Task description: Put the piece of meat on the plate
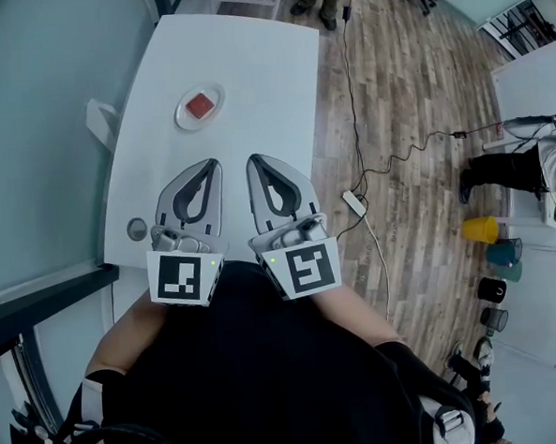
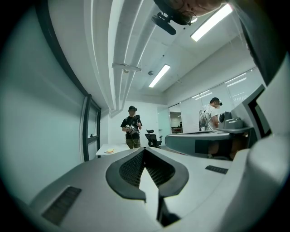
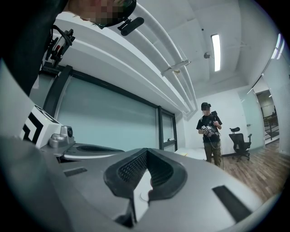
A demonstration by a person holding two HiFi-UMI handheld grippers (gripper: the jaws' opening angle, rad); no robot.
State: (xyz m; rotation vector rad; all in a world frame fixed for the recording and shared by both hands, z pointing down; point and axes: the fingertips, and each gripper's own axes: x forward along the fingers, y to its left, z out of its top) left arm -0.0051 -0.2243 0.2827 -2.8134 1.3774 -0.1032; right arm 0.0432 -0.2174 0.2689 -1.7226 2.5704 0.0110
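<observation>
A red piece of meat (image 1: 199, 106) lies on a small round plate (image 1: 185, 121) in the far half of the white table (image 1: 250, 68). Both grippers hover side by side over the table's near end, pointing level toward the plate and well short of it. The left gripper (image 1: 214, 164) is shut, its tips touching with nothing between them (image 2: 144, 152). The right gripper (image 1: 254, 160) is shut and empty too (image 3: 146, 154). In the left gripper view the plate (image 2: 109, 151) shows far off and small.
A round grommet (image 1: 138, 229) sits in the table's near left corner. A person (image 2: 131, 127) stands past the far end of the table. A power strip (image 1: 354, 202) and cable lie on the wooden floor at the right, with coloured buckets (image 1: 481, 229) and another person (image 1: 538, 165) beyond.
</observation>
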